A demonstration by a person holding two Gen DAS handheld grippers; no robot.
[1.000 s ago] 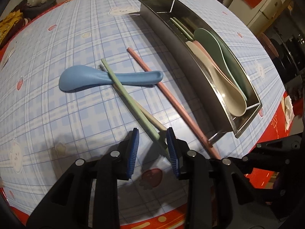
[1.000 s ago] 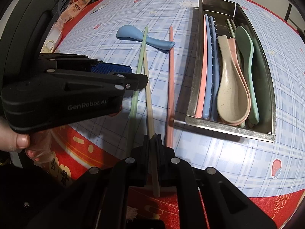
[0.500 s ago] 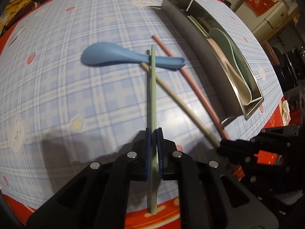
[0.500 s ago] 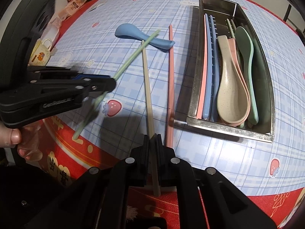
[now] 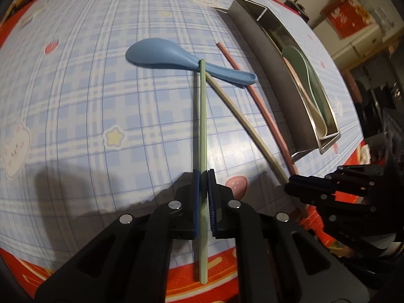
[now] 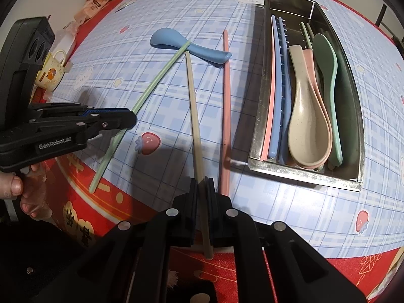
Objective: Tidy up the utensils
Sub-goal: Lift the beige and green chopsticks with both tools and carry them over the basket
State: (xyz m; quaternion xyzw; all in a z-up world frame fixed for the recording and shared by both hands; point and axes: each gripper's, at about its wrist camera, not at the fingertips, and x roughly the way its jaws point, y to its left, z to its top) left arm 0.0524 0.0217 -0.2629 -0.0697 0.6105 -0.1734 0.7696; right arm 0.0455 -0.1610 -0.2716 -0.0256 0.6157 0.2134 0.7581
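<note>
The left gripper (image 5: 204,176) is clamped on the green chopstick (image 5: 202,126), its blue pads pressed against the stick on both sides, with the stick's near end poking out behind the fingers over the red border of the tablecloth (image 5: 75,101). The far tip of that chopstick rests against the handle of the blue spoon (image 5: 161,56), which lies bowl-down on the blue plaid cloth. The right gripper (image 6: 202,184) is closed on the beige chopstick (image 6: 193,106), whose far end reaches to just short of the same spoon's handle, touching or nearly so (hard to say which from either view). Just beside the beige one, on the tray side, the pink chopstick (image 6: 226,101) lies flat on the table, its far end near the tip of the spoon's handle and its near end close to the right gripper's fingers. The steel tray (image 6: 257,126) sits further right on the table, holding a pink and a blue chopstick along its left wall, then a beige spoon (image 6: 305,126) nested over a pink one, and a green spoon (image 6: 328,70) to their right. In the right wrist view a person's hand (image 6: 15,189) grips the left tool at the left edge, and a small patterned cup (image 6: 51,70) stands beyond it.
</note>
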